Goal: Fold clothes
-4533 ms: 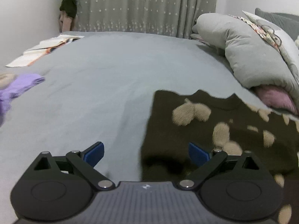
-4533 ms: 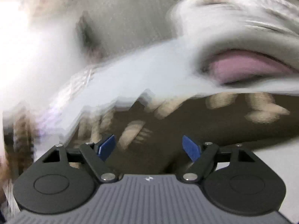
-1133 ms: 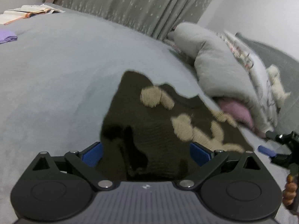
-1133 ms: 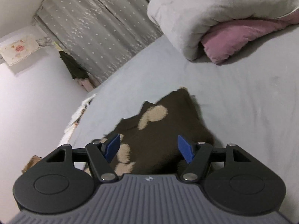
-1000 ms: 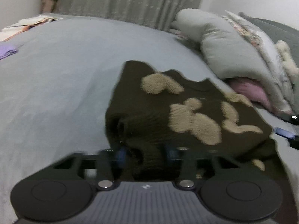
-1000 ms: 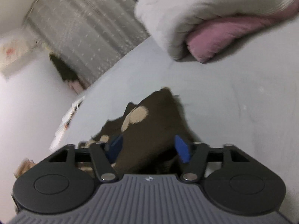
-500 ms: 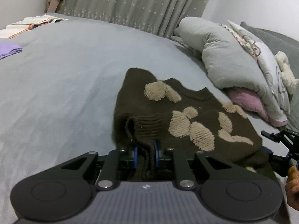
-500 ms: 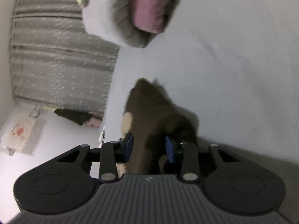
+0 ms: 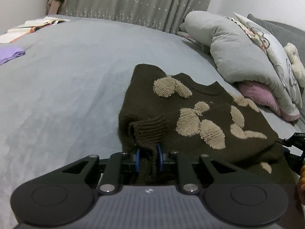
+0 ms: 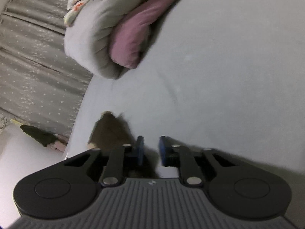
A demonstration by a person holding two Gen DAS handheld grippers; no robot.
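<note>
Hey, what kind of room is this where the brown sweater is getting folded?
Most likely a bedroom. The brown sweater lies on a bed with a grey sheet, a rolled grey duvet sits at the far side, and star-patterned curtains hang behind.

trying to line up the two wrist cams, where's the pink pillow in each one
Left wrist view: the pink pillow sits at the right edge, mid height, tucked under the grey duvet.
Right wrist view: the pink pillow is upper left of centre, under the same grey duvet, with the picture rolled over.
Shared landmark: the star-patterned curtain, top centre on the left wrist, far left on the right wrist.
</note>
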